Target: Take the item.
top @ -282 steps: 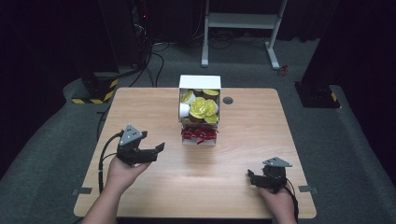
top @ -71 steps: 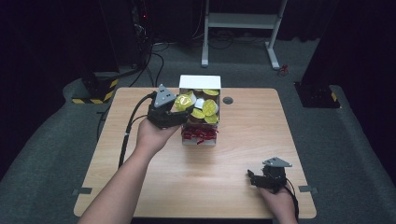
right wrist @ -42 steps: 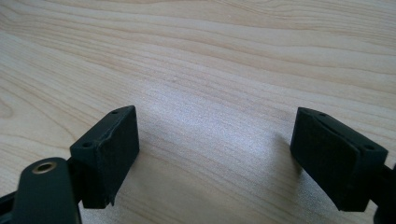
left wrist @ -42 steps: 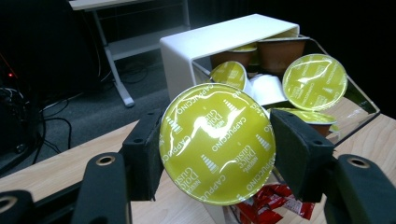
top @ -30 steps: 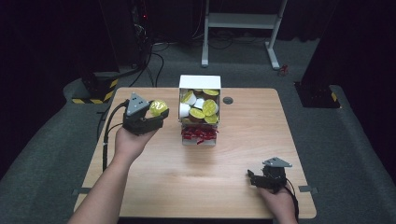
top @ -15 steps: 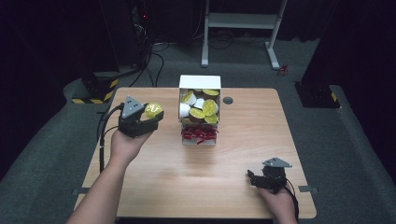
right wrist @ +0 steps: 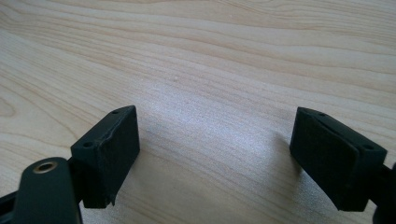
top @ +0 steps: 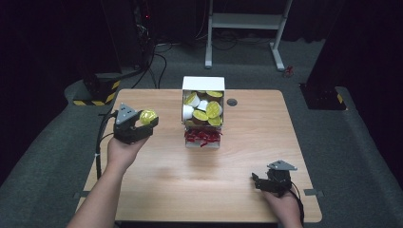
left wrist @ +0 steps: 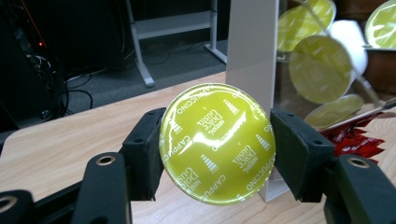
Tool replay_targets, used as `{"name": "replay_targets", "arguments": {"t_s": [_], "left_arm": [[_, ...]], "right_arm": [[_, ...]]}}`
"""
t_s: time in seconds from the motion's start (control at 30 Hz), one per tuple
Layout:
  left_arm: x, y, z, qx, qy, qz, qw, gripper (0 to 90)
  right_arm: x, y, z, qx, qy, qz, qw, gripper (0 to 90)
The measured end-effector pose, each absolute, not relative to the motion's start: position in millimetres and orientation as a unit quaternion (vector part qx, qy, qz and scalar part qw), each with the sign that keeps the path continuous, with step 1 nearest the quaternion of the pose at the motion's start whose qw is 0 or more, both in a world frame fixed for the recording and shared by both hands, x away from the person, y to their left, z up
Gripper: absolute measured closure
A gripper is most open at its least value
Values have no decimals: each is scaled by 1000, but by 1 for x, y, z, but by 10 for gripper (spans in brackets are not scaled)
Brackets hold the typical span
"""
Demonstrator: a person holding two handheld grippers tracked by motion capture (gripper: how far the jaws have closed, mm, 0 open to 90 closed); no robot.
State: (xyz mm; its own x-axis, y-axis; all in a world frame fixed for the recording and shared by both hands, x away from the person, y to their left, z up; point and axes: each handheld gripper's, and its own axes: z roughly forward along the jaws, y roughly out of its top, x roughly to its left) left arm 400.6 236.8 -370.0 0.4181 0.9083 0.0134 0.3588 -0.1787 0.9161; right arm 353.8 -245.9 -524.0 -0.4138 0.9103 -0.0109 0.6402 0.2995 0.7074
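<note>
My left gripper (top: 145, 120) is shut on a coffee capsule with a yellow-green foil lid (top: 148, 116), held over the left part of the table, left of the box. In the left gripper view the capsule (left wrist: 217, 143) sits squarely between both pads (left wrist: 145, 156), lid facing the camera. The white box (top: 203, 84) with a clear front holds several more yellow-lidded and white capsules (top: 212, 109). My right gripper (top: 257, 181) rests near the table's front right corner. In the right gripper view its jaws stand wide apart over bare wood, with the gripper (right wrist: 215, 158) open and nothing between them.
Red wrappers (top: 202, 137) lie at the box's front base. A small dark round grommet (top: 232, 102) sits in the wooden table (top: 199, 180) right of the box. Beyond the far edge stand a white desk frame (top: 247, 21) and a yellow-black striped base (top: 99, 91).
My left hand has carried the capsule away from the box, leftward, toward the near side and lower. The right gripper has stayed in place.
</note>
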Motion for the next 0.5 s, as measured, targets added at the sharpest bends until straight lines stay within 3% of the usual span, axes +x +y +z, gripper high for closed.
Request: {"name": "replay_targets", "arguments": {"t_s": [0.5], "left_arm": [[399, 253, -404, 702, 479, 282, 445, 396]], "right_arm": [[354, -246, -524, 498, 778, 319, 211, 158]]}}
